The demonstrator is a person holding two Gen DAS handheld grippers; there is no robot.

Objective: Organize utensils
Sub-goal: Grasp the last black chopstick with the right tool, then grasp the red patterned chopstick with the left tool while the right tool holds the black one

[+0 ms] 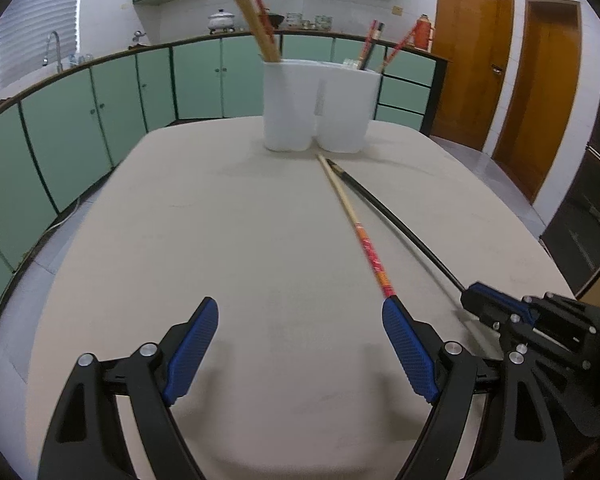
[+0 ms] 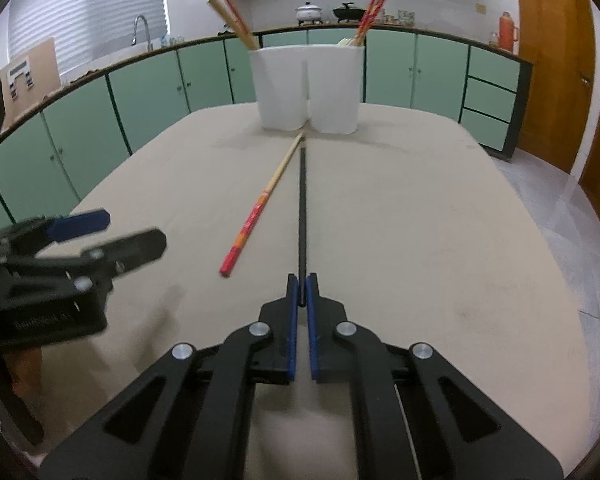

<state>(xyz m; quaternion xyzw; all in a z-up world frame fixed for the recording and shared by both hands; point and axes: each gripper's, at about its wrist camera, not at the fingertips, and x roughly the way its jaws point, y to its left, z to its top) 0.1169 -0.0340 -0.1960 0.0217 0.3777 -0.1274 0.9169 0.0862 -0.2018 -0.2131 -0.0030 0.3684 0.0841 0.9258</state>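
A white two-compartment holder [image 1: 314, 106] stands at the far middle of the table [image 1: 220, 240] with chopsticks upright in both compartments; it also shows in the right wrist view [image 2: 306, 88]. A red-and-wood chopstick [image 1: 354, 222] lies on the table, pointing at the holder, also in the right wrist view [image 2: 260, 208]. My right gripper [image 2: 301, 290] is shut on the near end of a black chopstick [image 2: 302, 200], whose far tip rests near the holder. My left gripper [image 1: 300, 320] is open and empty, its right fingertip beside the red chopstick's near end.
Green cabinets [image 1: 100, 120] and a counter with a sink, pots and a thermos run behind the table. Wooden doors [image 1: 500, 80] stand at the right. The right gripper [image 1: 496, 306] shows at the left wrist view's right edge.
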